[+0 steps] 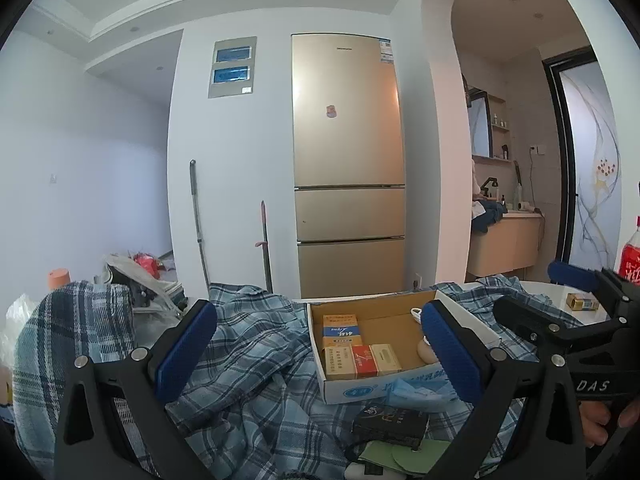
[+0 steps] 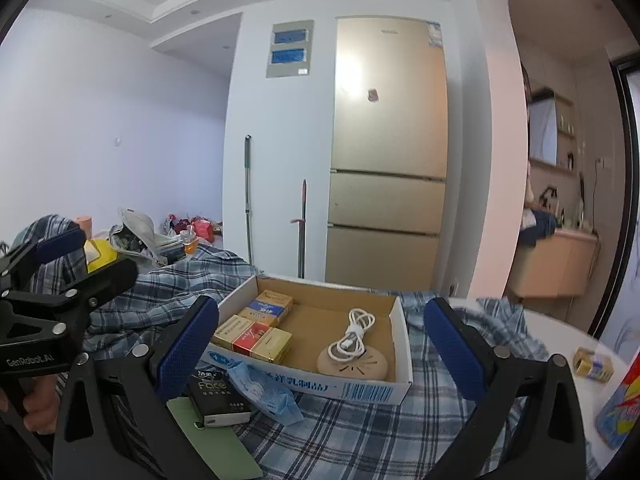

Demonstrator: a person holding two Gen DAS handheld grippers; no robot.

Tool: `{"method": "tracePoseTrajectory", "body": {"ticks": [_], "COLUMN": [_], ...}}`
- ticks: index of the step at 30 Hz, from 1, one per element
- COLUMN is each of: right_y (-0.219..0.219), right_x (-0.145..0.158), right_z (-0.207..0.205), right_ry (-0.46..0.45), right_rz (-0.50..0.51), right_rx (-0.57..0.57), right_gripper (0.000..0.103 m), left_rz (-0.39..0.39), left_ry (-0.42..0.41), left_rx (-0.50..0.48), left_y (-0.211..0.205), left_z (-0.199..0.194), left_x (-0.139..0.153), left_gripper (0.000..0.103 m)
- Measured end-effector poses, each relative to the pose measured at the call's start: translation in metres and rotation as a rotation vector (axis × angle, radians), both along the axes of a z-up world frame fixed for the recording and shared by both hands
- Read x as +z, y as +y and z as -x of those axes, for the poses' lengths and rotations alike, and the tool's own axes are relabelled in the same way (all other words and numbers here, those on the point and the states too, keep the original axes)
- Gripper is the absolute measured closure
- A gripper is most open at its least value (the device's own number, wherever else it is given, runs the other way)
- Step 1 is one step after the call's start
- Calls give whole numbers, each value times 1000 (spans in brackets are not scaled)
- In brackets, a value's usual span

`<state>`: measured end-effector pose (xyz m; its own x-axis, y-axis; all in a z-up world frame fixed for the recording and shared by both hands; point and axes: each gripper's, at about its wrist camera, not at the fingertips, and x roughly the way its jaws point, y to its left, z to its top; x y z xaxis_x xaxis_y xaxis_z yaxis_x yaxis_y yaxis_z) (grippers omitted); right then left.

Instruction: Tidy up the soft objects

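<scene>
My left gripper point(image 1: 320, 348) and right gripper point(image 2: 320, 344) are both wide open, holding nothing. The soft, wrinkly blue checked cloth point(image 1: 256, 360) lies under the shallow brown cardboard box point(image 2: 384, 312).

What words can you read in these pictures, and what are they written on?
"DAS" on the right tool's black body.
"GenRobot.AI" on the left tool's black body.
"Face" on the black packet.
Print on the cardboard box, the small boxes inside, the red bottle and the fridge: too blurred to read.
</scene>
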<state>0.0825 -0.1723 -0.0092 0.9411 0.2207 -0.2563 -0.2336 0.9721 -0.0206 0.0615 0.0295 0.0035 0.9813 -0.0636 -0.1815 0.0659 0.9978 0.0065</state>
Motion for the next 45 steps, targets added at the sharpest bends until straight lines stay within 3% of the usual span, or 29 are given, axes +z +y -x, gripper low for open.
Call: {"method": "tracePoseTrajectory", "body": {"ticks": [5,10,14,17,22,24,31,34,36,41,45], "right_y": [-6,-2,5,9,18,22,38,42,41,38,38], "right_x": [-4,-19,-38,-46,-54,-56,-71,-74,-77,-75,-64], "right_z": [-14,-36,-55,-61,-60,-60,-67,-68,-71,-67,-54], "right_ry": [71,208,323,384,433,453,541,558,585,590,540], "right_rz": [-18,5,52,53,62,64,127,142,130,114,132], "right_rx": [-32,-27,-47,10,83,127,180,188,207,231,215], "right_gripper": [1,1,20,21,29,29,30,41,62,71,76], "left_rz": [28,24,-23,-11,14,19,19,1,3,24,18], "left_ry": [34,99,268,355,495,516,517,496,492,494,439], "left_rx": [12,4,-48,-51,-54,-49,-51,-61,-63,-68,-108], "left_y": [7,6,-4,-2,3,4,3,-1,0,3,0], "left_z": [-7,-18,-39,-52,-71,-73,-72,-69,-68,-68,-57], "left_x": [-1,-5,-20,-28,-46,-49,-49,-46,-44,-43,-37], "left_gripper": [0,0,0,1,19,20,24,24,24,24,24]}}
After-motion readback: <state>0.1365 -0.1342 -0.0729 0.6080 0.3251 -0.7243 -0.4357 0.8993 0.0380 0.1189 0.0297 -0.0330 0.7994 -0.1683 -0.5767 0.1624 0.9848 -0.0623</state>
